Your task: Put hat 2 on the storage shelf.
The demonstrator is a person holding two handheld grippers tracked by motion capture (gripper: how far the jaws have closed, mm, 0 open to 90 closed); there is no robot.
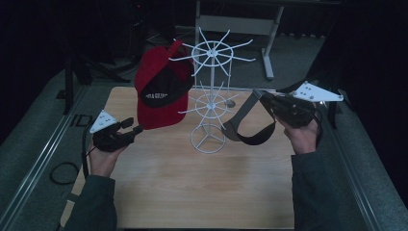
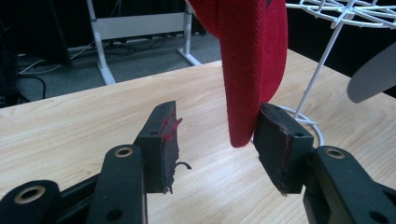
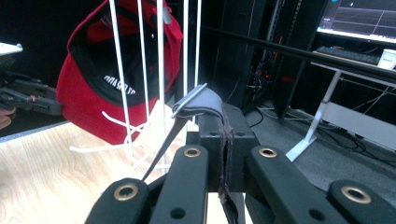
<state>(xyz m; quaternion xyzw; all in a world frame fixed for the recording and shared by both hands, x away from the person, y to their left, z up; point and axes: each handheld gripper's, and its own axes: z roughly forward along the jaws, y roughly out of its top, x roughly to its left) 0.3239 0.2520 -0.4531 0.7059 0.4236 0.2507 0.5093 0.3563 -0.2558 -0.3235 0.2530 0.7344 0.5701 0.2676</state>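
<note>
A white wire rack (image 1: 209,96) stands mid-table. A red cap (image 1: 161,91) with a black lining hangs from one of its upper left arms. My left gripper (image 1: 131,129) is open just below and left of the cap. In the left gripper view the cap's red brim (image 2: 252,60) hangs down between the jaws, close to the right pad, and I cannot tell if it touches. My right gripper (image 1: 267,101) is right of the rack, shut on a grey visor (image 1: 245,127) whose dark strap loops down. Its grey fabric (image 3: 201,105) is pinched in the shut jaws (image 3: 224,126).
The wooden table (image 1: 192,192) has bare room in front of the rack. A metal rail (image 1: 43,159) runs along its left side, with a cable loop (image 1: 62,173) on the floor. A grey desk frame (image 1: 269,48) stands behind, and a monitor (image 3: 364,18) is far right.
</note>
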